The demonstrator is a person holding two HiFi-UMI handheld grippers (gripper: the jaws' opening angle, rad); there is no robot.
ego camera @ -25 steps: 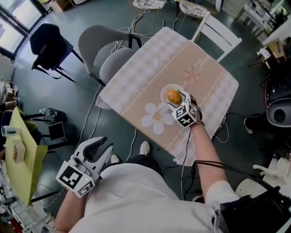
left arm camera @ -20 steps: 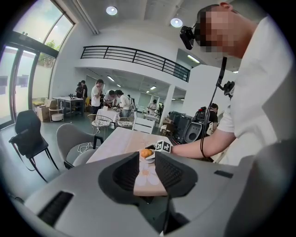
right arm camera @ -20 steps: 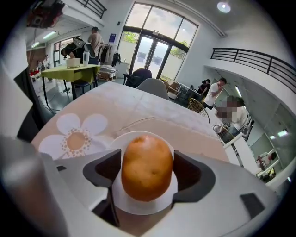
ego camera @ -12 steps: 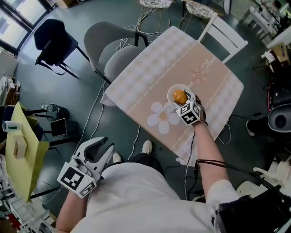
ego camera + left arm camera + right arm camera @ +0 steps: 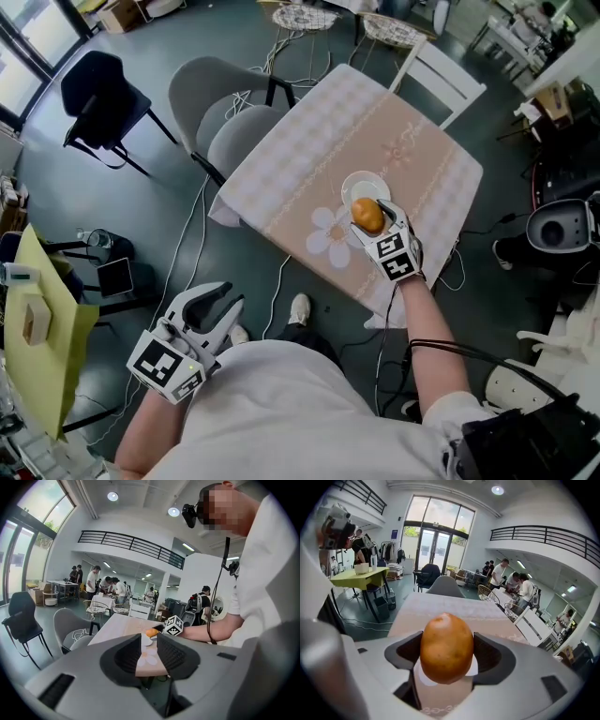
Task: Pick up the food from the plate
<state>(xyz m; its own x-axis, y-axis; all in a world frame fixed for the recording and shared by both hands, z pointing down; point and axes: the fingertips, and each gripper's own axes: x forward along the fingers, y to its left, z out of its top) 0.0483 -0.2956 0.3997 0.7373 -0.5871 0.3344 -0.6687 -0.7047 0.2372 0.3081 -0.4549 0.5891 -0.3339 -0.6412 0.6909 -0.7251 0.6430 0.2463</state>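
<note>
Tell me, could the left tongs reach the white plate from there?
Probably not as placed: the left tongs hang open off the table's near edge, far from the plate, and the right tongs with the food crowd its near side.

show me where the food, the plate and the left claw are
food [image 5: 446, 648]: right gripper view, middle of its orange-brown skin.
plate [image 5: 360, 183]: head view, bare white surface beyond the food.
left claw [image 5: 149, 646]: left gripper view, the gap between its open jaws.
</note>
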